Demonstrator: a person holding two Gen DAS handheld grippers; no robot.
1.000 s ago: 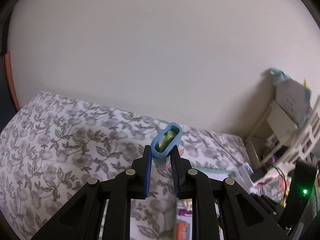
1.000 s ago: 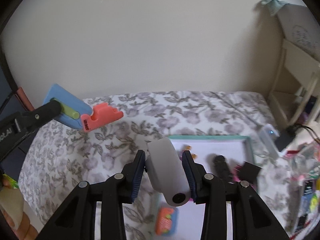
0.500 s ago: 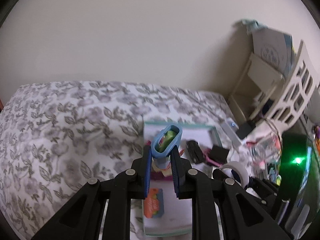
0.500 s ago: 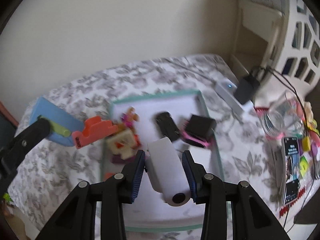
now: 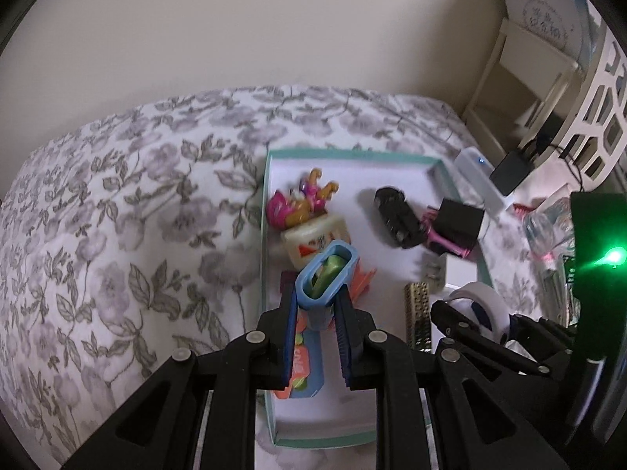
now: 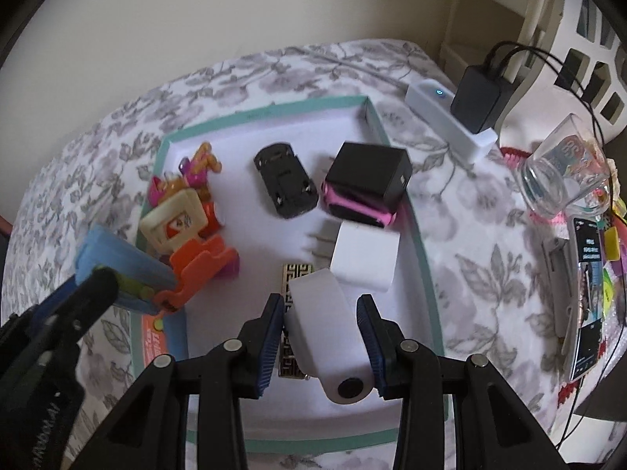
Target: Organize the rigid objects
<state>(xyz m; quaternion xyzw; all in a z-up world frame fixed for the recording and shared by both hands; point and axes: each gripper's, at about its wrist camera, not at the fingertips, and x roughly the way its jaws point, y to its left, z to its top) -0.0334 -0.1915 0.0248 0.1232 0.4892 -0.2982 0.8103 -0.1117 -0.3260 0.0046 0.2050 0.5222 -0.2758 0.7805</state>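
Observation:
A teal-rimmed white tray [image 5: 352, 152] [image 6: 266, 111] lies on a floral bedspread. My left gripper [image 5: 317, 297] hangs over the tray's left side, shut on a blue plastic tool [image 5: 327, 274] with a green core and an orange end [image 6: 200, 270]. Over the tray's near middle my right gripper [image 6: 319, 305] is shut on a white oblong device [image 6: 325, 325] with a dark round end. In the tray lie a black toy car [image 6: 284, 180], a black box [image 6: 368, 172] on a pink item, a white charger [image 6: 366, 258], a cream square toy [image 6: 176, 219] and a gold patterned bar [image 5: 417, 313].
Right of the tray sit a white power strip [image 6: 450, 117] with a black adapter and cables, a drinking glass [image 6: 560, 172] and a phone [image 6: 588, 301]. White lattice furniture [image 5: 588, 90] stands at the far right. The bedspread [image 5: 117, 235] stretches away to the left.
Both grippers have come down and tipped from facing the wall to looking onto the tray, which now looms larger. Each keeps its hold on its object.

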